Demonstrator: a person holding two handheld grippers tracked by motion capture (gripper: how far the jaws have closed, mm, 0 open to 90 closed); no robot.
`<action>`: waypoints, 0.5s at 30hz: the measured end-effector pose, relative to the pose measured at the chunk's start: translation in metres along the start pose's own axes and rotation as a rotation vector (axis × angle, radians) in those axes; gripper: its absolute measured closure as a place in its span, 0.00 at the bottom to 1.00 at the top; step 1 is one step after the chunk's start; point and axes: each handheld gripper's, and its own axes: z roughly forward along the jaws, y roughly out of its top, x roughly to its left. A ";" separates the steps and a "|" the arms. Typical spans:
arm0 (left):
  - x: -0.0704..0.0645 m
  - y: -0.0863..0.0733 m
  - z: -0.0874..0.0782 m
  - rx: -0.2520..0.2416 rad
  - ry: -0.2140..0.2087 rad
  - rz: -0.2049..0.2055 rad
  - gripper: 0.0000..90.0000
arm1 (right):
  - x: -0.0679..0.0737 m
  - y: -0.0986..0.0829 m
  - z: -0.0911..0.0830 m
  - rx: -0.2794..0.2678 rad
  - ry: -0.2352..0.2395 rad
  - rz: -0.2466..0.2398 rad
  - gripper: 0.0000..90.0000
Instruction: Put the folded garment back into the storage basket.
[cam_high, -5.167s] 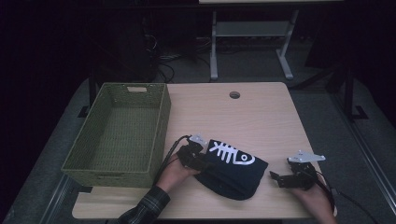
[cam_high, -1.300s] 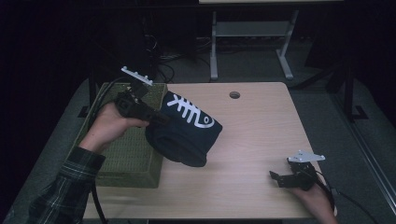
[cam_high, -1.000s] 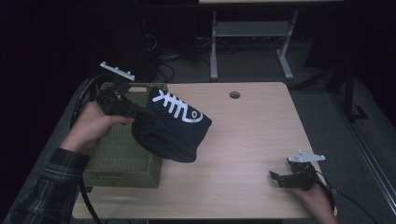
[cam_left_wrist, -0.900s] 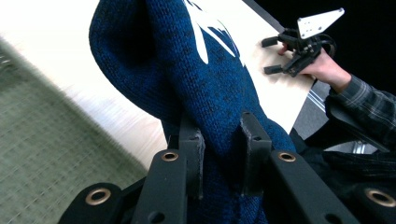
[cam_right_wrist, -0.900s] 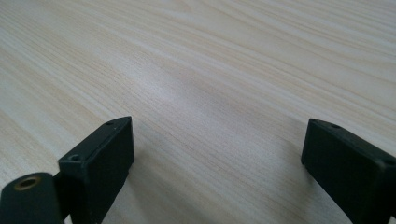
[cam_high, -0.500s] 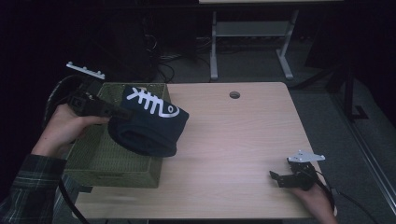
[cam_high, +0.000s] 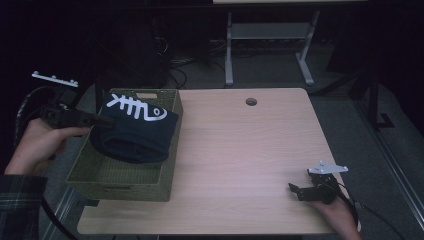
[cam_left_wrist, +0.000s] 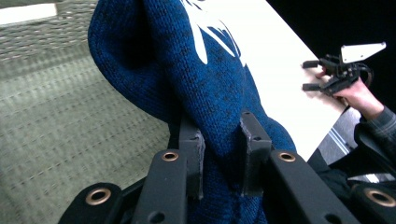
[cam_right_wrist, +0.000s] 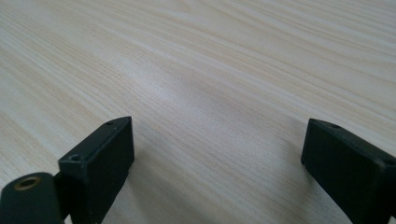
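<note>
At the far left, the person's left hand (cam_high: 35, 145) held the left gripper (cam_high: 97, 121) just outside the left wall of the green woven basket (cam_high: 120, 182). Its jaws were pinched on a fold of the dark blue knitted garment (cam_high: 135, 135), which carried a white fish-skeleton print and hung over the basket's far half; whether its lower folds touched the basket floor was hard to tell in the dim light. In the left gripper view the blue knit (cam_left_wrist: 201, 88) bulged between the two black jaws. To the right lay the bare wooden table (cam_high: 240, 150) with a round hole (cam_high: 251, 101) near its far edge. At the near right corner, the right gripper (cam_high: 296, 190) rested low over the tabletop, jaws spread wide with nothing between them.
</note>
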 end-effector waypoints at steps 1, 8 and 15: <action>0.001 -0.002 -0.002 -0.003 0.004 -0.005 0.84 | 0.000 0.000 0.000 0.000 0.000 0.000 0.10; 0.009 -0.011 -0.009 -0.004 0.038 -0.024 0.84 | 0.000 0.000 0.000 0.000 0.000 0.000 0.10; 0.019 -0.020 -0.002 0.004 0.037 -0.046 0.84 | 0.000 0.000 0.000 0.000 0.000 0.001 0.10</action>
